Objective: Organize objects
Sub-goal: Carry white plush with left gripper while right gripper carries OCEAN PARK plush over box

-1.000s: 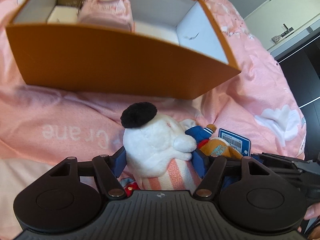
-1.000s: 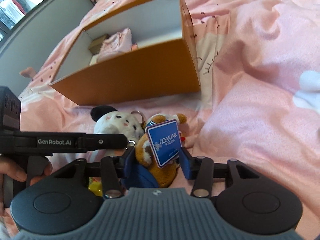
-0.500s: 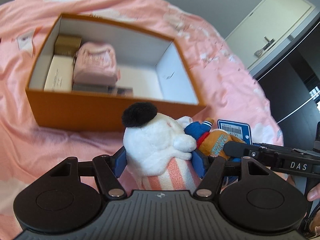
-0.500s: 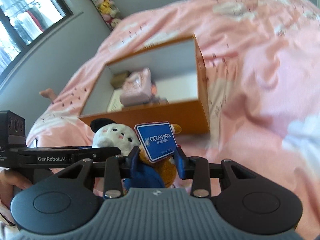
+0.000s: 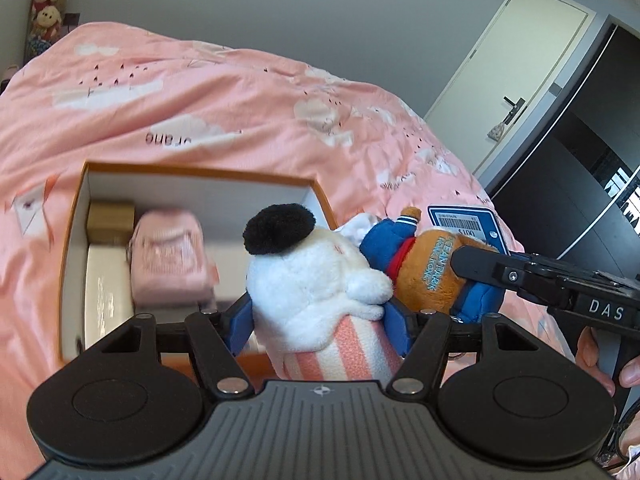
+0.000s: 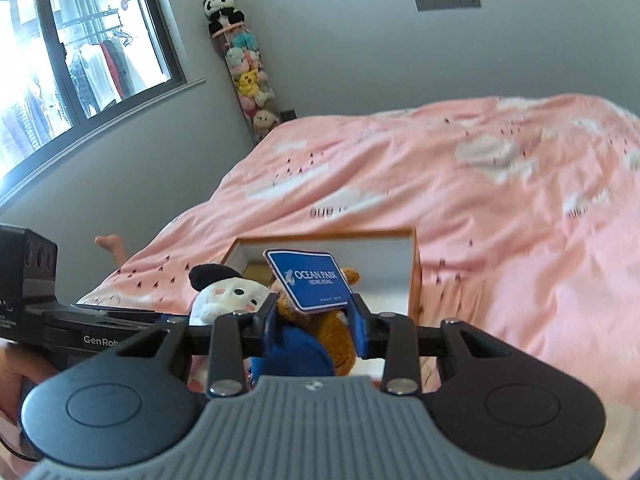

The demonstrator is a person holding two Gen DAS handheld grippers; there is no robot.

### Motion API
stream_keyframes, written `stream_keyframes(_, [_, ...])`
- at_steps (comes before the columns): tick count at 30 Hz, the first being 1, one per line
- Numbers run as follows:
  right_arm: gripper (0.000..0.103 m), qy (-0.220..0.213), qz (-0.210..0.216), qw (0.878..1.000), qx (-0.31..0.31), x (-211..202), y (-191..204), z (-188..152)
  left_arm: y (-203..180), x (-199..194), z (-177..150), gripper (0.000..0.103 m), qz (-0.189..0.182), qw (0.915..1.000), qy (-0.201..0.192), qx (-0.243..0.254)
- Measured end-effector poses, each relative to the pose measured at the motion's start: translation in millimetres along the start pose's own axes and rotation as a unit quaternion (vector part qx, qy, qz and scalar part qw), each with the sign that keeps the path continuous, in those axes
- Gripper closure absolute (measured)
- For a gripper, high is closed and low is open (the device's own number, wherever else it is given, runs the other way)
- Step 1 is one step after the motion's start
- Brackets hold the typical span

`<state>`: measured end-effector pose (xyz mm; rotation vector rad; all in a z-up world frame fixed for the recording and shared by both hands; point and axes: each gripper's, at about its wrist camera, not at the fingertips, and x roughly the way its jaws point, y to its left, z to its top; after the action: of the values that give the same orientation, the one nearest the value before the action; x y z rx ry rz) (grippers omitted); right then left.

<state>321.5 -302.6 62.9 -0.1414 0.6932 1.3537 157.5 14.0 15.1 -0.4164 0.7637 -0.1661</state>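
Observation:
My left gripper [image 5: 320, 320] is shut on a white plush toy [image 5: 316, 276] with a black ear and pink striped body. My right gripper [image 6: 314, 322] is shut on a brown plush [image 6: 332, 334] in blue clothes with a blue Ocean Park tag [image 6: 310, 282]. Both toys are held side by side in the air above the near edge of an open orange box [image 5: 78, 216] on the bed. In the right wrist view the white plush [image 6: 224, 294] and the box [image 6: 414, 276] also show. The brown plush [image 5: 432, 276] shows in the left wrist view.
The box holds a pink pouch [image 5: 168, 256], a tan carton [image 5: 110, 218] and a white flat box [image 5: 106, 296]. A pink duvet [image 5: 240, 104] covers the bed. A column of stuffed toys [image 6: 248, 76] stands in the corner by the window. A door [image 5: 516, 64] is at the right.
Both grippers have lifted with their plush toys from the bed beside the box to above its near edge. The box interior now appears from higher up.

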Motion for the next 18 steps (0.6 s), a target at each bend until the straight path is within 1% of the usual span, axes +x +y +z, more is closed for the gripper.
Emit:
stream_keyframes(4, [0.065, -0.008, -0.012, 0.999, -0.035, 24, -2, 16, 11, 24, 19, 0.027, 0.005, 0.9999, 0.014, -0.004])
stream_keyframes(8, [0.066, -0.005, -0.025, 0.996, -0.082, 55, -1, 23, 24, 49, 34, 0.027, 0.011, 0.9993, 0.033, -0.011])
stream_keyframes(13, [0.066, 0.007, -0.034, 0.989, -0.143, 95, -2, 25, 44, 80, 50, 0.027, 0.019, 0.9976, 0.061, -0.029])
stream_keyframes(18, [0.066, 0.023, -0.036, 0.982, -0.187, 135, -8, 24, 54, 113, 61, 0.027, 0.035, 0.9958, 0.081, -0.023])
